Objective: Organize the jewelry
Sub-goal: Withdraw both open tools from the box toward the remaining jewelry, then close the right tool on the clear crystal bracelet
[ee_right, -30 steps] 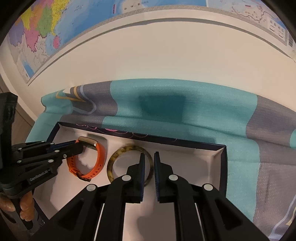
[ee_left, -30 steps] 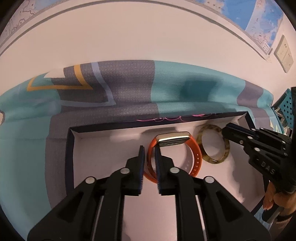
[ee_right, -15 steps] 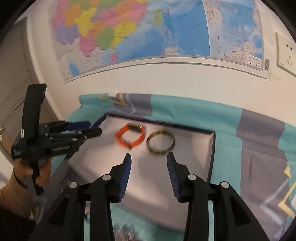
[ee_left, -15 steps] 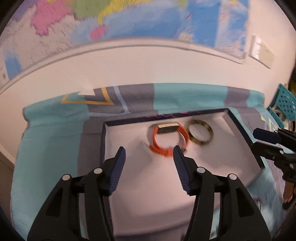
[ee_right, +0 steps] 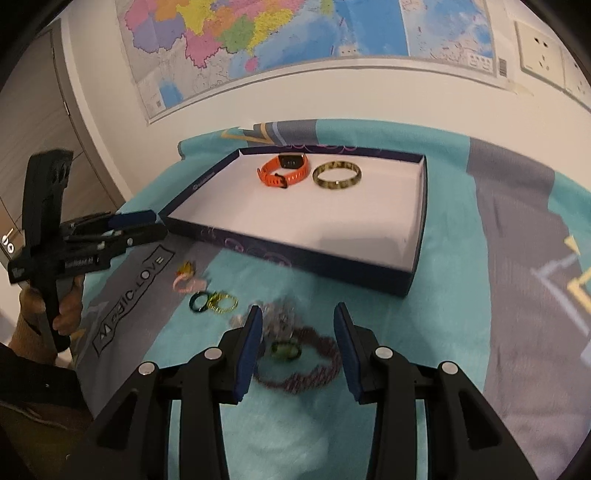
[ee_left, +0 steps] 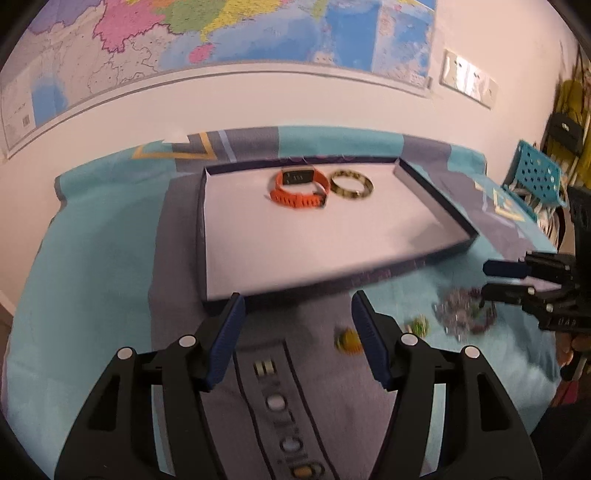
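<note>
Inventory, as I see it from both wrist cameras.

Surface (ee_right: 454, 221): covered with a teal and grey patterned cloth; a grey band near left carries printed lettering.

Tray (ee_right: 416, 258): shallow, dark blue walls, white floor, at the far middle of the surface. Inside it, toward its far wall, an orange watch (ee_right: 282, 170) with a dark face on the left and a tortoiseshell bangle (ee_right: 337, 176) just beside it on the right.

Loose jewelry on the cloth, near side of the tray: a pink piece (ee_right: 186, 284), a dark green ring (ee_right: 199, 301) touching a yellow-green ring (ee_right: 221, 302), a silvery chain cluster (ee_right: 280, 314), and a purple bead bracelet (ee_right: 306, 373) with a small green item (ee_right: 284, 350) inside its loop. All somewhat blurred.

Left tongs (ee_left: 297, 343): spread wide and opening, nothing between the pads, above the grey band of cloth near the tray's front wall. A yellow item (ee_left: 347, 341) lies just by the right pad.

Right tongs (ee_right: 297, 350): spread apart, empty, poised over the bead bracelet; I cannot tell if they touch it.

Room: white wall behind, a large coloured map (ee_right: 295, 33) on it, wall sockets (ee_right: 537, 48) at far right. A turquoise perforated basket (ee_left: 537, 175) sits far right in the left view.
</note>
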